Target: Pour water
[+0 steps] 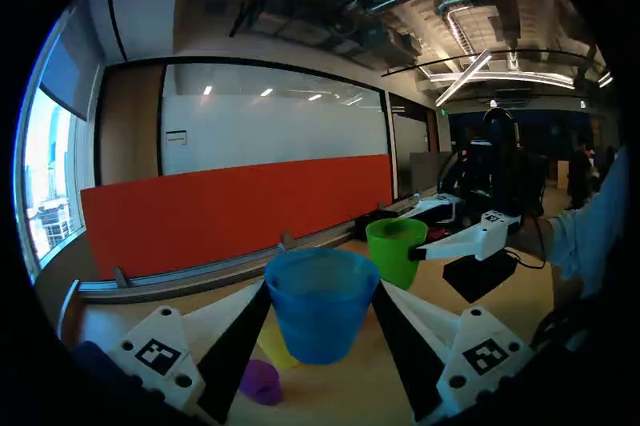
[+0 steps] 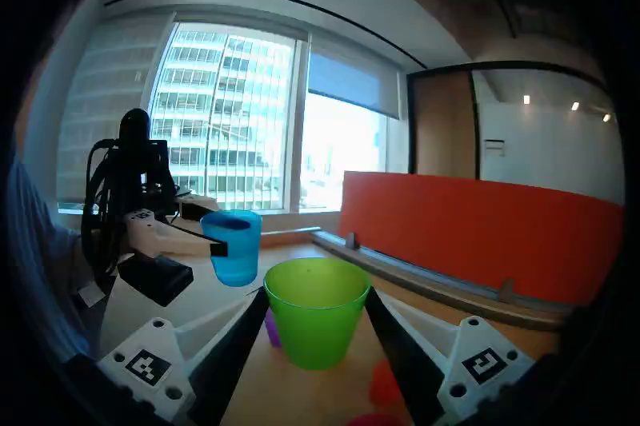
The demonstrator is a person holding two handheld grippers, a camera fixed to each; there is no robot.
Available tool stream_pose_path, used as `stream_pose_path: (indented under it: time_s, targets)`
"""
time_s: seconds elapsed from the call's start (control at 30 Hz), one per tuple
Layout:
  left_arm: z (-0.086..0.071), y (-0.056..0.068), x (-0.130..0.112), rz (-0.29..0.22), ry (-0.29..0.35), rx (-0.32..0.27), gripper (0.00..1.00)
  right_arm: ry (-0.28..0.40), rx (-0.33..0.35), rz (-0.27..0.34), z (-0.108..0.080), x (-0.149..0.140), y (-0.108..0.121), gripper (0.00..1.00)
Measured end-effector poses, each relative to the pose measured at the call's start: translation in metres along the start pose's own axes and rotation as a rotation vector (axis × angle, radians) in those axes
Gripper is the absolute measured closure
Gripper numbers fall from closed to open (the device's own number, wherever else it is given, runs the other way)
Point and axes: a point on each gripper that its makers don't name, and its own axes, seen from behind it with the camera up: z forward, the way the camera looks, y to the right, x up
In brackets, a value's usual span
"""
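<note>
The blue cup is held upright between the two fingers of the left gripper, above the table. Both fingers press against the cup wall just below the rim, so the jaws are clamped on it. Whether the cup contains water cannot be determined. The green cup is held the same way by the right gripper: upright, one finger on each side, jaws grasping the cup wall. In the left gripper view, the green cup sits behind and to the right of the blue cup, at nearly the same height; the two cups are near each other but apart. In the right gripper view, the blue cup appears farther off to the left. Below the blue cup, a yellow cup and a small purple cup stand on the table. A light sleeve is behind the right gripper. An orange panel runs along the far table edge, with a window beside it.
</note>
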Motion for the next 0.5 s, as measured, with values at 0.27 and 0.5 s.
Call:
stream_pose_path:
  time_s: [0.27, 0.5]
  targets:
    - [0.002, 0.002, 0.016, 0.087, 0.02, 0.004, 0.14, 0.004, 0.011, -0.013, -0.005, -0.005, -0.008, 0.09]
    - [0.003, -0.001, 0.029, 0.16, 0.037, 0.012, 0.14, 0.008, 0.03, -0.017, -0.009, -0.011, -0.018, 0.1]
